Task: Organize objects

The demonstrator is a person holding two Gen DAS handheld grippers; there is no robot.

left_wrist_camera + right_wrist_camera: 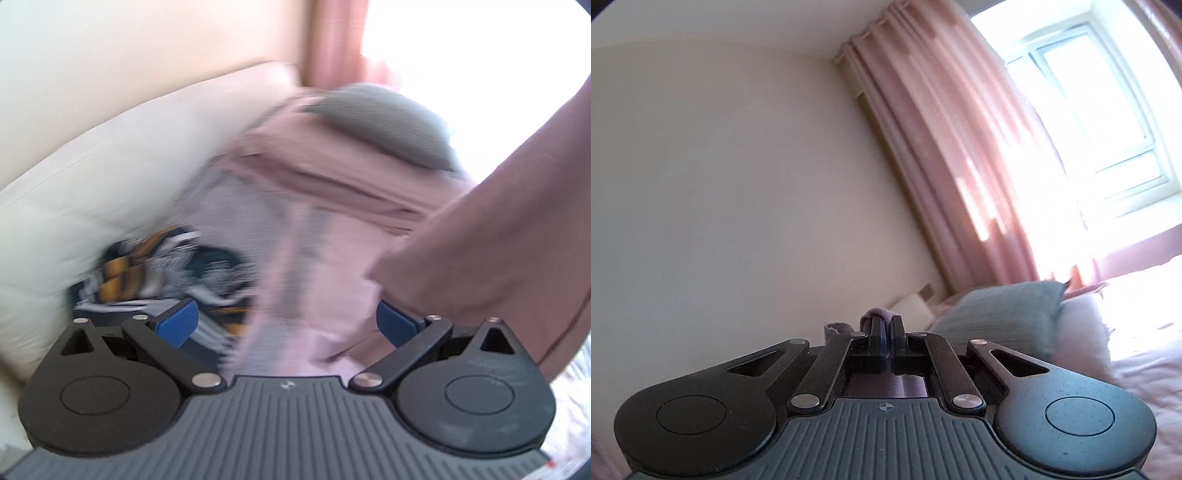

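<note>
Right gripper point(886, 326): fingers closed on a mauve cloth point(875, 314), soft folded edge protruding above the tips. Left gripper point(287, 323): fingers wide apart, empty, above the bed point(280, 236).

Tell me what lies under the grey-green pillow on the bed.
In the left wrist view, the grey-green pillow rests on folded pink bedding. What is beneath that bedding is covered, and the picture is blurred.

Hanging mauve cloth point(480, 229) blocks the right; bed point(280, 295) ahead lies open.
</note>
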